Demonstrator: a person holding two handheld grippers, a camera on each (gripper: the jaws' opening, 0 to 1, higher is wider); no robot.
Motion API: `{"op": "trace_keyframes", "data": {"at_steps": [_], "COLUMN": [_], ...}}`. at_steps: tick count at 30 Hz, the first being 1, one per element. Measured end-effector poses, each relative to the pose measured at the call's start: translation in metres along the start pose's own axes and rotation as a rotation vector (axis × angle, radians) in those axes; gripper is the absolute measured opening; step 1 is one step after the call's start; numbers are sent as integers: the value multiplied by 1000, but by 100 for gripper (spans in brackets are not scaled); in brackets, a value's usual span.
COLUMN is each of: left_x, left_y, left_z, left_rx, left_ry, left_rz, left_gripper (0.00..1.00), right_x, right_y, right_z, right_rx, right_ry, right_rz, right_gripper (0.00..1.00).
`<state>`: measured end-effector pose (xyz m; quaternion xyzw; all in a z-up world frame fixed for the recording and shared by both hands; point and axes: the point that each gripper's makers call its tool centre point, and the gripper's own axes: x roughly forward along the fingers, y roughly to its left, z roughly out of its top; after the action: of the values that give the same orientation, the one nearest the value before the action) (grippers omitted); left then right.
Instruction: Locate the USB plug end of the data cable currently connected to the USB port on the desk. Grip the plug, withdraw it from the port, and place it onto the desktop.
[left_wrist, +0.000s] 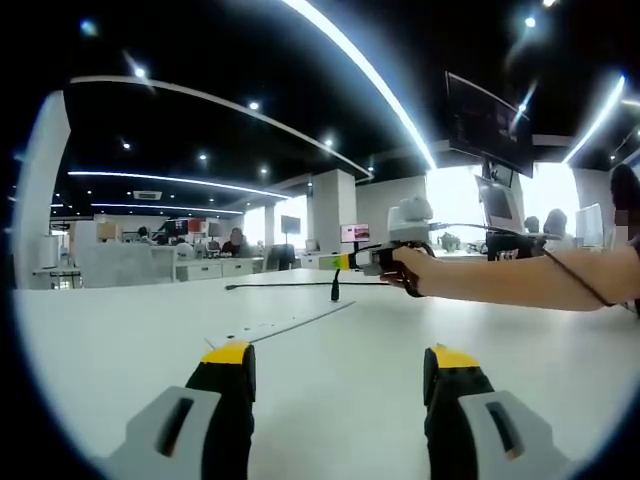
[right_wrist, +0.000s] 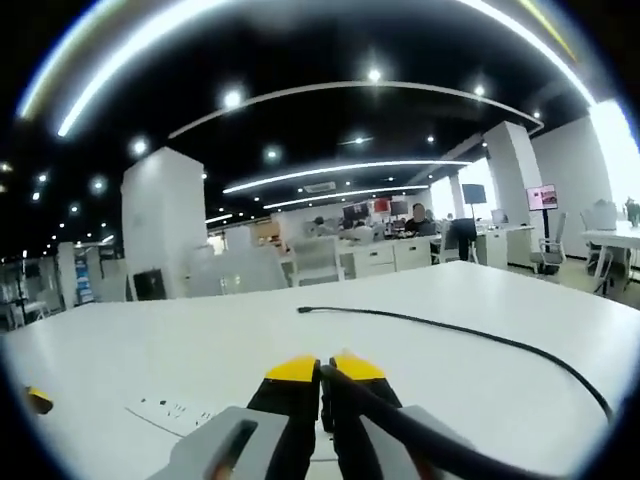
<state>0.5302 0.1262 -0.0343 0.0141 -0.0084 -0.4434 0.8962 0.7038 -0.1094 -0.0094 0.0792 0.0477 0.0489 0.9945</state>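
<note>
Right yellow-tipped tongs (right_wrist: 322, 372) clenched on thin black data cable (right_wrist: 470, 335), lower centre, above white worktop (right_wrist: 150, 350); left tongs (left_wrist: 340, 375) released. Risk: plug slipping free, cable whipping across white power strip (right_wrist: 175, 410).

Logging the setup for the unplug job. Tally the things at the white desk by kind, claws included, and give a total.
claws: 2, the left claw open, the right claw shut on the cable
black data cable: 1
white socket strip: 1
total: 4
</note>
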Motion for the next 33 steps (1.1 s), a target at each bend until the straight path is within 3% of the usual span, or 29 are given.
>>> {"op": "trace_keyframes", "data": {"at_steps": [6, 12, 17, 21, 24, 33], "left_x": [0, 0, 0, 0, 0, 0], "left_y": [0, 0, 0, 1, 1, 1], "left_z": [0, 0, -1, 0, 0, 0], "left_rx": [0, 1, 1, 0, 0, 0], "left_ry": [0, 0, 1, 1, 1, 1], "left_rz": [0, 0, 0, 0, 0, 0], "left_gripper": [68, 68, 68, 68, 68, 68], "right_x": [2, 9, 4, -2, -2, 1], "right_y": [2, 12, 12, 3, 0, 14], "right_z": [1, 2, 0, -1, 0, -1], "right_rx": [0, -168, -129, -11, 7, -114], "right_ry": [1, 36, 35, 7, 8, 32], "right_rz": [-6, -4, 4, -7, -4, -2], "right_gripper": [6, 6, 6, 6, 6, 6]}}
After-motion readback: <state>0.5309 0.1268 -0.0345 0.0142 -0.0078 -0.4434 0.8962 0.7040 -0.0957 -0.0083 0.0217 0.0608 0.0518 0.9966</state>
